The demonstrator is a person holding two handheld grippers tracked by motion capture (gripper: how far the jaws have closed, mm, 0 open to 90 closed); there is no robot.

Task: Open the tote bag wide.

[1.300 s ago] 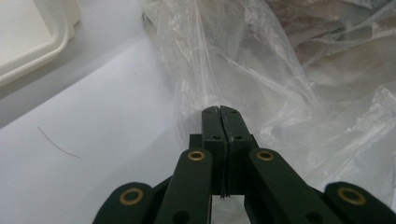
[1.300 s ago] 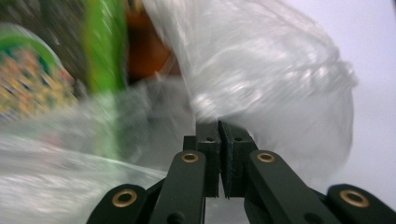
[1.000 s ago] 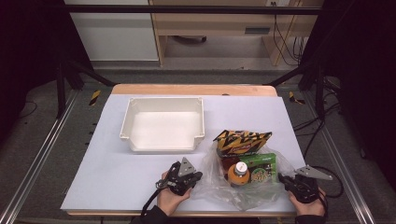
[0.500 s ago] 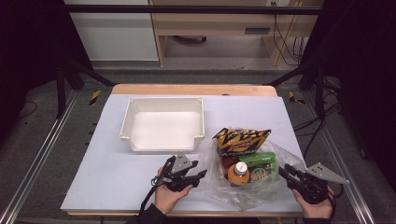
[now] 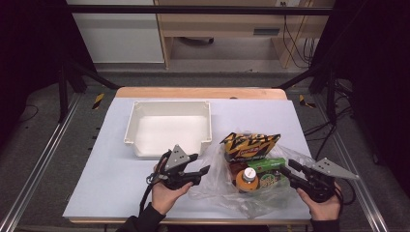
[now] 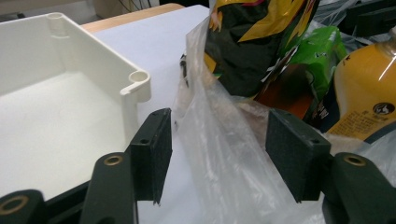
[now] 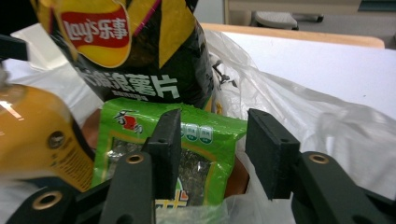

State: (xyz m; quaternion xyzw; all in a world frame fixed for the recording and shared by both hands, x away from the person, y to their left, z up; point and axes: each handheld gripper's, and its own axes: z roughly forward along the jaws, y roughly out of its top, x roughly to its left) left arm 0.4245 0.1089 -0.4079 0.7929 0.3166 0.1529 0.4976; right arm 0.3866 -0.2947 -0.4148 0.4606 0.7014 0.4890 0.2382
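A clear plastic bag (image 5: 220,186) lies on the table's near right. It holds a black and yellow chips bag (image 5: 249,145), a green packet (image 5: 268,166) and an orange bottle (image 5: 245,180). My left gripper (image 5: 202,173) stands open at the bag's left edge. In the left gripper view the left gripper (image 6: 219,156) has the bag's film (image 6: 224,186) between its parted jaws. My right gripper (image 5: 289,170) is open at the bag's right side. In the right gripper view the right gripper (image 7: 214,149) straddles a corner of the green packet (image 7: 135,140), below the chips bag (image 7: 135,60).
An empty white tray (image 5: 133,130) stands just behind the left gripper, its near corner (image 6: 137,86) close to the left jaw. Bare blue-white table (image 5: 111,174) stretches left of the left hand. The wooden edge (image 5: 198,92) lies at the back.
The left gripper has turned its jaws rightward to the bag's left edge. The right gripper has crept forward and left toward the bag. The bag's contents have not moved.
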